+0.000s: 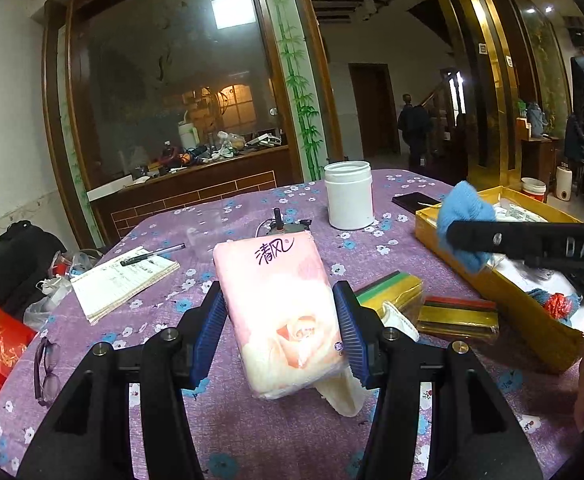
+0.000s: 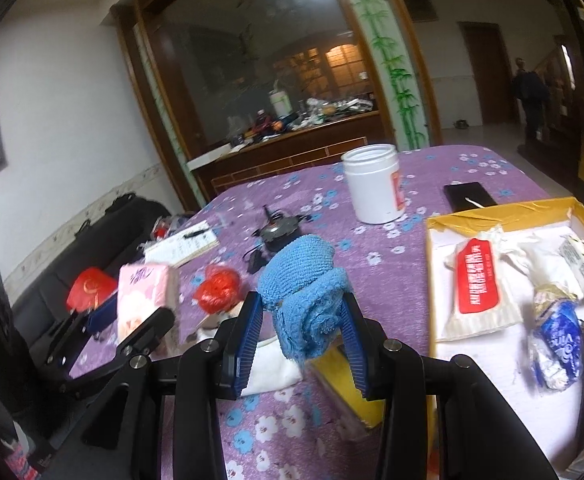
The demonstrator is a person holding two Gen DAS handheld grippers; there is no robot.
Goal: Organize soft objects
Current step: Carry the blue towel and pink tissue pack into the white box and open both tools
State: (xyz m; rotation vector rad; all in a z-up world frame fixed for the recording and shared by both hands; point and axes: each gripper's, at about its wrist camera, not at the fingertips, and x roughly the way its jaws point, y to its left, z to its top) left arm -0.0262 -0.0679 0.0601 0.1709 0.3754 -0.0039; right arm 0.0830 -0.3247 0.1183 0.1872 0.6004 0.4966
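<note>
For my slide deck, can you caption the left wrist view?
Left hand-held gripper clamps a pink tissue pack above the purple table.

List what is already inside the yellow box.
Inside the yellow box: a red-labelled tissue pack, a blue foil packet and a white patterned pack. A dark object at the right edge is cut off, and anything beneath these is hidden.

Left gripper (image 1: 282, 328) jaws clamped on pink tissue pack (image 1: 280, 312), held above purple floral counter (image 1: 252, 216). Right gripper (image 1: 457, 238) grips blue cloth (image 1: 461, 208) over yellow box (image 1: 503, 292). White jar (image 1: 349, 195), notepad (image 1: 122, 282) with pen (image 1: 152, 255), glasses (image 1: 46, 370) on counter.
</note>
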